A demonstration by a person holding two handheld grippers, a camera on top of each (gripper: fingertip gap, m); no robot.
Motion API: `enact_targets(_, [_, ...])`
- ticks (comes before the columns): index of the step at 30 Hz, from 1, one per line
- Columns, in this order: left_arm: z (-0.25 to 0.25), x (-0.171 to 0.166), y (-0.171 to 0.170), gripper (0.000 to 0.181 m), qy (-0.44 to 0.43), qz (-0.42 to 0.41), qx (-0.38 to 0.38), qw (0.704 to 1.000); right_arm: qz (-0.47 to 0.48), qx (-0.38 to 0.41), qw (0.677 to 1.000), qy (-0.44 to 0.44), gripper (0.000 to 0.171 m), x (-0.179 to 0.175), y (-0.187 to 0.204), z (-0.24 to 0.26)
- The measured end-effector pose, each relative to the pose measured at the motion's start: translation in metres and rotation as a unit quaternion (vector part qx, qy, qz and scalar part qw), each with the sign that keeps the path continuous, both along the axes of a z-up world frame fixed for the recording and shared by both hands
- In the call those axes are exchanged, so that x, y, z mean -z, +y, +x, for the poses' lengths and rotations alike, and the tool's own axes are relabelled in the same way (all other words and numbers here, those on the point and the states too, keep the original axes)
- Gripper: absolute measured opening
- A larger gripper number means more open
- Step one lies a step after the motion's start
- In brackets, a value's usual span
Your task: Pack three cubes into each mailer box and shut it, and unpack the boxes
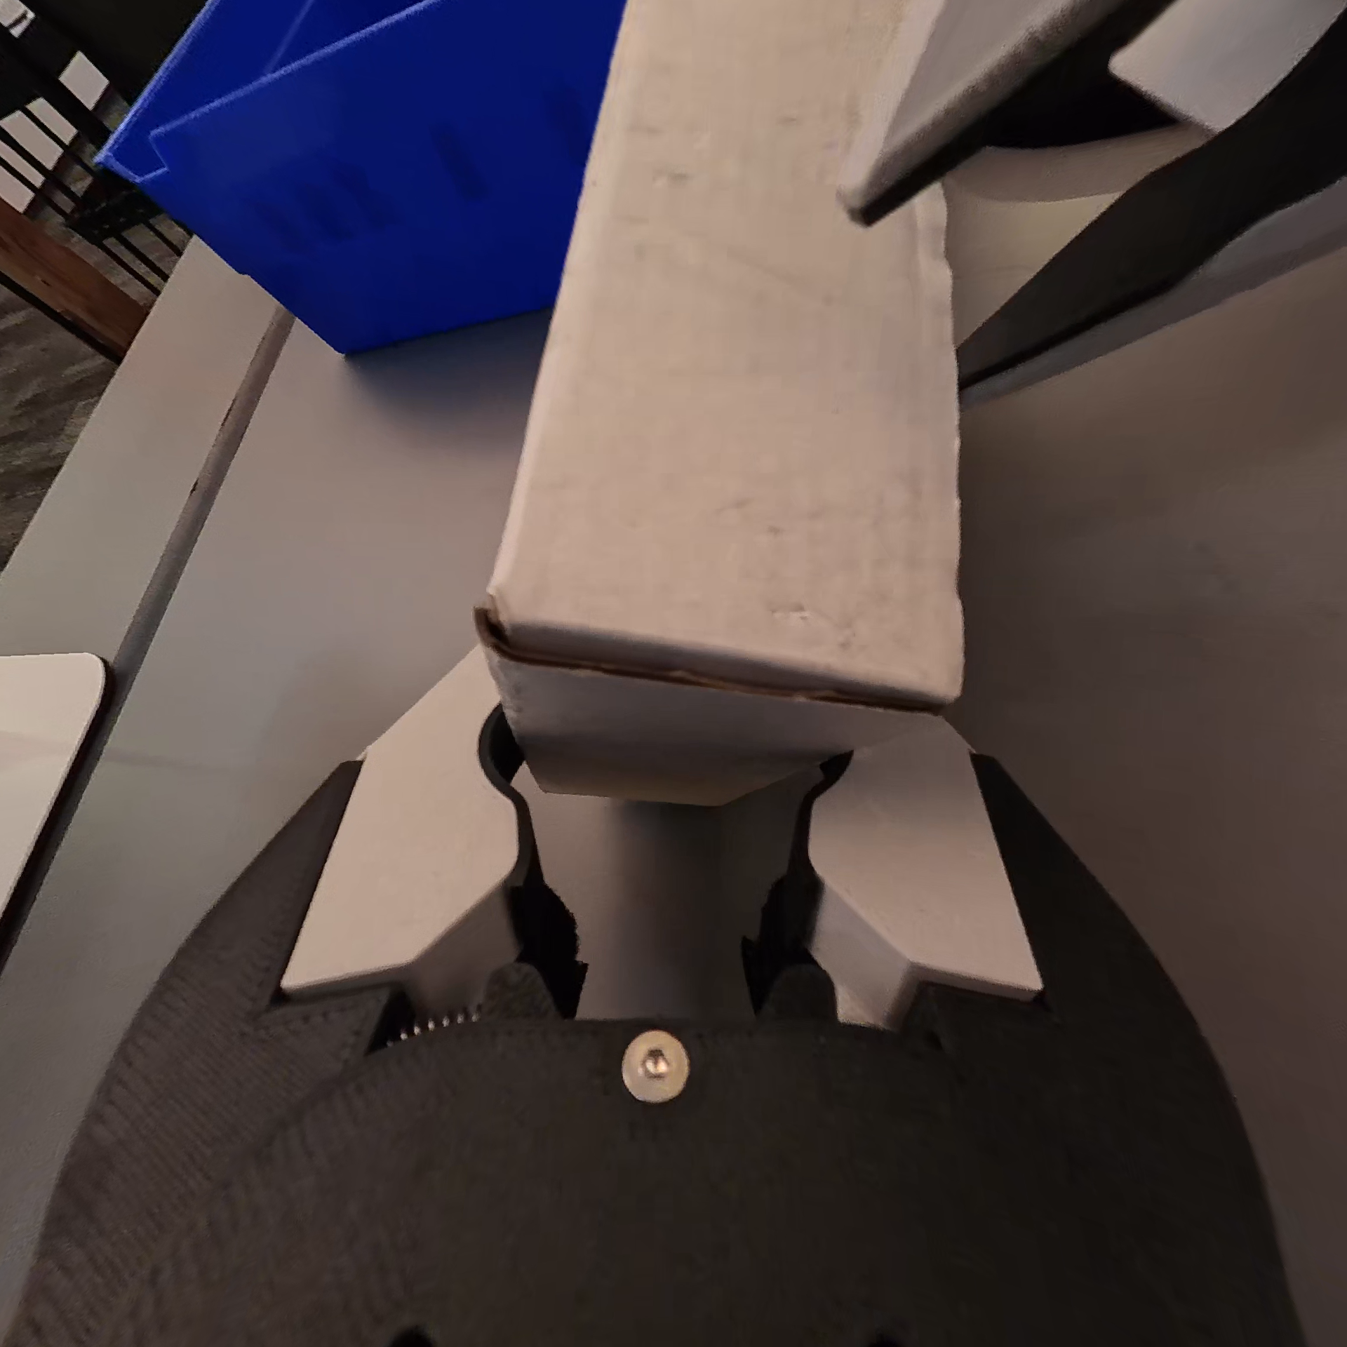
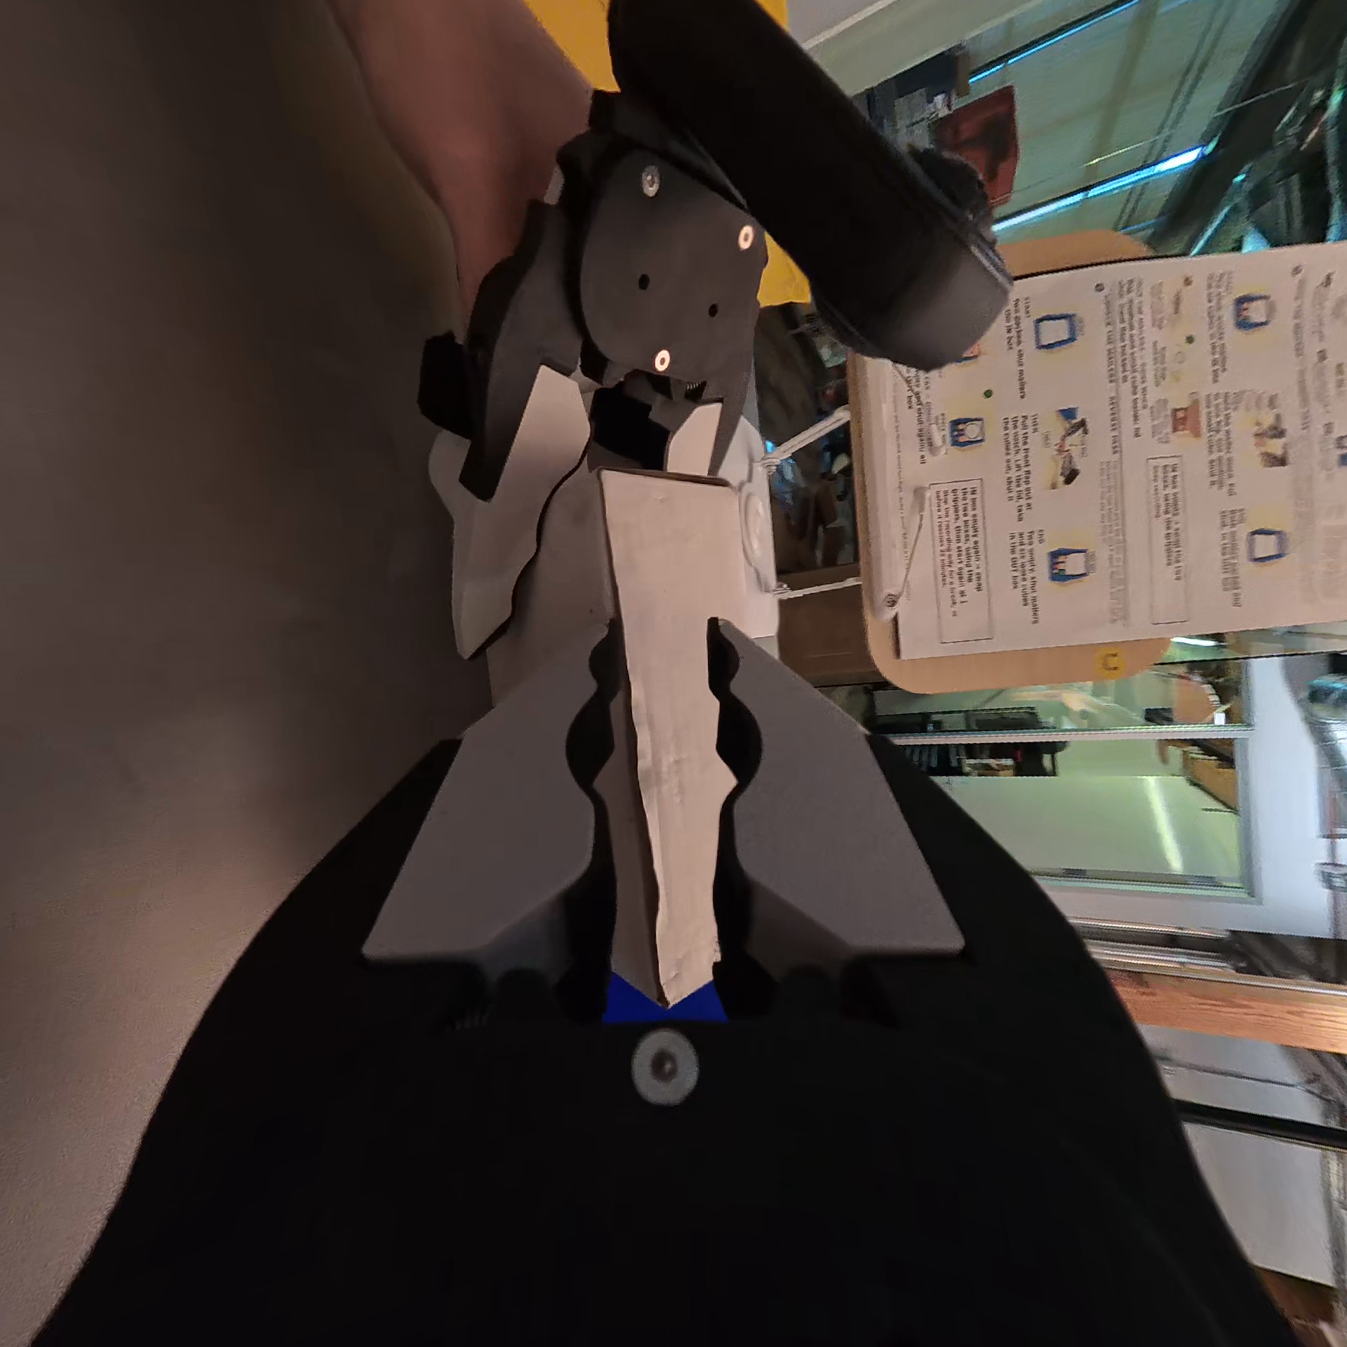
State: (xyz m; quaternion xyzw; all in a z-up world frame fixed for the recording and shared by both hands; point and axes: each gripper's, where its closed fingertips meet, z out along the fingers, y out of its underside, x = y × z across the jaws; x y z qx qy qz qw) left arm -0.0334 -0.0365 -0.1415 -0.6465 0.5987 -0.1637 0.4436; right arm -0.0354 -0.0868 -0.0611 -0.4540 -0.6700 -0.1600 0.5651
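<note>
A shut white mailer box [image 1: 736,408] is held up off the grey counter [image 1: 328,583] between both tools, one at each end. The left tool [image 1: 674,765] has its fingers spread around the near end of the box; the box end sits between or on the fingertips, and I can't tell if they actually pinch it or just prop it. In the right wrist view the right tool [image 2: 660,700] straddles the far end of the box [image 2: 667,656], fingers either side with a sliver of gap showing, so whether it clamps the cardboard can't be told either. That same view shows the left tool [image 2: 605,474] at the opposite end.

A blue bin [image 1: 350,182] stands on the counter just beyond the box, to its left. What's inside it is not visible. An instruction sheet on a board [image 2: 1093,466] stands in the background of the right wrist view.

Progress, judging from this: the lid is down with flaps tucked, so this box looks closed. No cubes visible anywhere, so can't say whether it's packed or already emptied. No second box seen. Looks like a mid-task transfer of a closed box, probably toward or away from the bin. How much packing and unpacking remains can't be read from these views.
</note>
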Motion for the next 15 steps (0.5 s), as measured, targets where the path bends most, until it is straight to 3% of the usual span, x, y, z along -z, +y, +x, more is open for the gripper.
enact_targets(4, [-0.0007,0.0009,0.0007,0.078,0.008,0.009,0.001,1.0,0.026,-0.007,1.0,-0.013,0.005,0.009,-0.0031,-0.0007])
enact_targets(11, [0.003,0.0074,0.0025,0.079,0.036,0.069,-0.005,0.997,0.049,-0.005,0.999,-0.002,0.001,0.0036,-0.0046,-0.0054])
enact_targets(15, [0.0049,0.01,-0.0004,0.078,0.034,0.039,-0.001,0.999,0.046,-0.001,0.999,0.005,0.001,0.0024,-0.0035,-0.0046])
